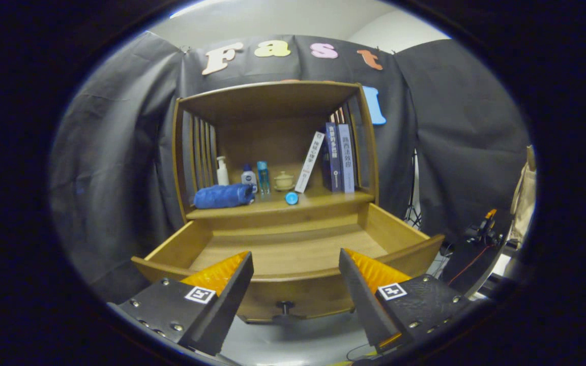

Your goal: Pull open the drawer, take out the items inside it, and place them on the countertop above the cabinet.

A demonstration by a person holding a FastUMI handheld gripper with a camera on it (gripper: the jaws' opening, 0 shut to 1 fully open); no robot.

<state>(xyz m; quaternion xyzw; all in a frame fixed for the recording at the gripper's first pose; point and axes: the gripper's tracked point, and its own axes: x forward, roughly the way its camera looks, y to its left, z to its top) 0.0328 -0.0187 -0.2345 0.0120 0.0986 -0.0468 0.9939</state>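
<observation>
The wooden drawer (293, 249) stands pulled out just ahead of the claw (295, 277), its long axis running across the line of the fingers and its small dark knob (285, 306) low between them. The part of its floor that shows is bare. Beyond it, on the wooden worktop (323, 199) above the cabinet, a rolled blue cloth (223, 196) lies to the left and a small round blue cap (291, 198) rests near the front edge, straight ahead. Behind these stand a white pump bottle (222, 171), two small bottles (256, 177), a pale lidded cup (284, 180) and leaning books (331, 160). The claw is spread wide and holds nothing. Judging by this, the items seem already moved up; the drawer's front wall is the only thing in the way.
</observation>
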